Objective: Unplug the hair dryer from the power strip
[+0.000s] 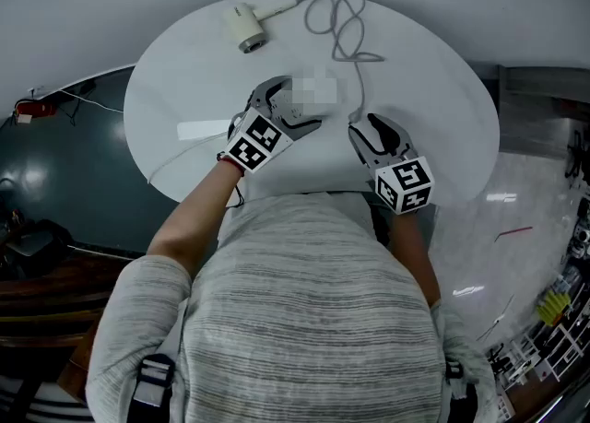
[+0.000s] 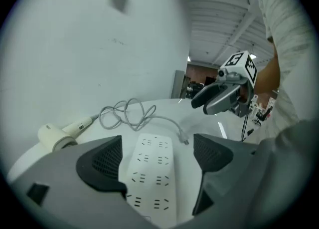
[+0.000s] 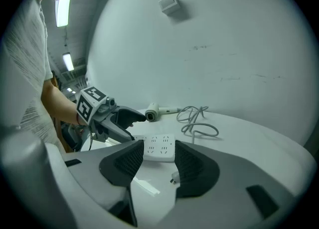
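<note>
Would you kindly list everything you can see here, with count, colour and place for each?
Table: one, white, round, under everything.
Hair dryer: one, cream, far left of the table.
Cord: one, grey, coiled at the far side.
Plug: one, grey, lying loose on the table.
Power strip: one, white, flat between the left gripper's open jaws.
Left gripper: one, grey, open over the strip.
Right gripper: one, grey, open, near the plug.

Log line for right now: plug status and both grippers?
plug: out of power strip, lying on table beside it | left gripper: open, astride strip | right gripper: open, empty | hair dryer: far table edge
</note>
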